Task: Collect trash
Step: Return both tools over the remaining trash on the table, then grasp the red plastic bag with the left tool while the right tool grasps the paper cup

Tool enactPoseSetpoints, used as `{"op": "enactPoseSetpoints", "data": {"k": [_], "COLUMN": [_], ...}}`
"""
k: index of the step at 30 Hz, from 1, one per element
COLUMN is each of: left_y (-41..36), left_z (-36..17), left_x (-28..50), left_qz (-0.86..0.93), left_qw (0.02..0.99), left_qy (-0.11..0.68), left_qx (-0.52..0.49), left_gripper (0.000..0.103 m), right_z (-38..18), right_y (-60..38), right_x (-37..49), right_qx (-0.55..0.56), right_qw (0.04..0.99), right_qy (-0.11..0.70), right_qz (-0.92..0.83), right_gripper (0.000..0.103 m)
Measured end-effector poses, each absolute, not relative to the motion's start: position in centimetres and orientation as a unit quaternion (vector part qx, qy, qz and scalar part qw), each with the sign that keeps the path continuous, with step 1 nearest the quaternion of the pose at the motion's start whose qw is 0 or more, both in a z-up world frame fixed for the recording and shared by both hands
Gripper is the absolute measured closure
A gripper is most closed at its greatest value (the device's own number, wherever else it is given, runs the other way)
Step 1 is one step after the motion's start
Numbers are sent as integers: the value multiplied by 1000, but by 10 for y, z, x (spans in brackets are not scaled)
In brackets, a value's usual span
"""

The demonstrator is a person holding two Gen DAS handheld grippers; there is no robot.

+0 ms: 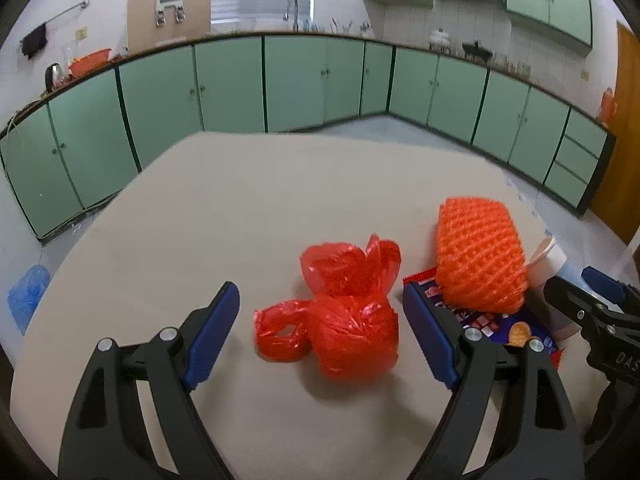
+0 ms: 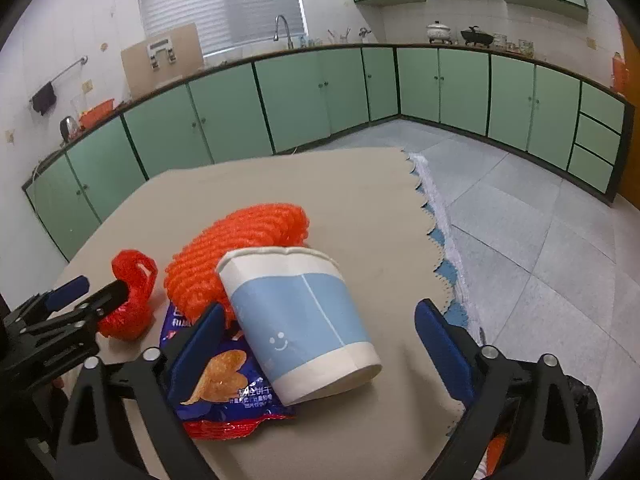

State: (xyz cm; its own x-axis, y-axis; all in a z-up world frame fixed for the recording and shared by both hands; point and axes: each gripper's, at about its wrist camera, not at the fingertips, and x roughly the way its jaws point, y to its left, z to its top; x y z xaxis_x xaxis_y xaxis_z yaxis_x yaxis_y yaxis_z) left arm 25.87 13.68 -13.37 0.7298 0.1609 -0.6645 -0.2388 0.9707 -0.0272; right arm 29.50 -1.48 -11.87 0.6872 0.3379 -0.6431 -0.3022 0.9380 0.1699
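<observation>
A crumpled red plastic bag (image 1: 344, 312) lies on the beige table between the fingers of my open left gripper (image 1: 320, 332). An orange foam fruit net (image 1: 480, 256) lies to its right on a blue chip packet (image 1: 516, 330). In the right wrist view a white and light-blue paper cup (image 2: 296, 320) lies on its side on the chip packet (image 2: 224, 380), between the fingers of my open right gripper (image 2: 320, 344). The foam net (image 2: 240, 248) is behind the cup and the red bag (image 2: 130, 300) is at the left.
The table (image 1: 200, 220) has a beige cloth with a scalloped right edge (image 2: 428, 216). A dark bin (image 2: 580, 428) stands below the table at lower right. Green kitchen cabinets (image 1: 280, 80) line the walls. A blue bag (image 1: 28, 292) lies on the floor at left.
</observation>
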Motion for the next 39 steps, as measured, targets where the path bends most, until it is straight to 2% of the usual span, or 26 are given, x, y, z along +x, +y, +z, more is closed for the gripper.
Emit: {"op": "enactPoseSetpoints", "data": {"k": [3, 7, 9, 11, 14, 23, 39], "left_y": [135, 136, 136, 135, 137, 135, 93], "left_z": [-140, -147, -150, -151, -151, -135, -101], "left_x": [263, 272, 276, 278, 277, 251, 214], "left_qz": [103, 92, 87, 79, 74, 78, 41], "left_qw": [923, 914, 909, 908, 910, 932, 950], "left_qy": [368, 393, 404, 409, 406, 350, 303], "left_qx": [-50, -46, -45, -45, -50, -59, -64], "left_gripper": [26, 39, 46, 59, 66, 70, 70], "right_z": [-120, -122, -121, -119, -115, -103, -61], "right_y": [-13, -12, -11, -10, -8, -12, -46], "right_x": [297, 299, 299, 296, 290, 270, 230], "right_qx": [21, 20, 19, 16, 8, 14, 35], "right_qw": [914, 907, 908, 908, 914, 927, 943], "right_qy": [364, 375, 374, 371, 358, 327, 280], "right_qz": [178, 188, 188, 191, 190, 185, 174], "right_gripper": [20, 38, 38, 40, 41, 42, 42]}}
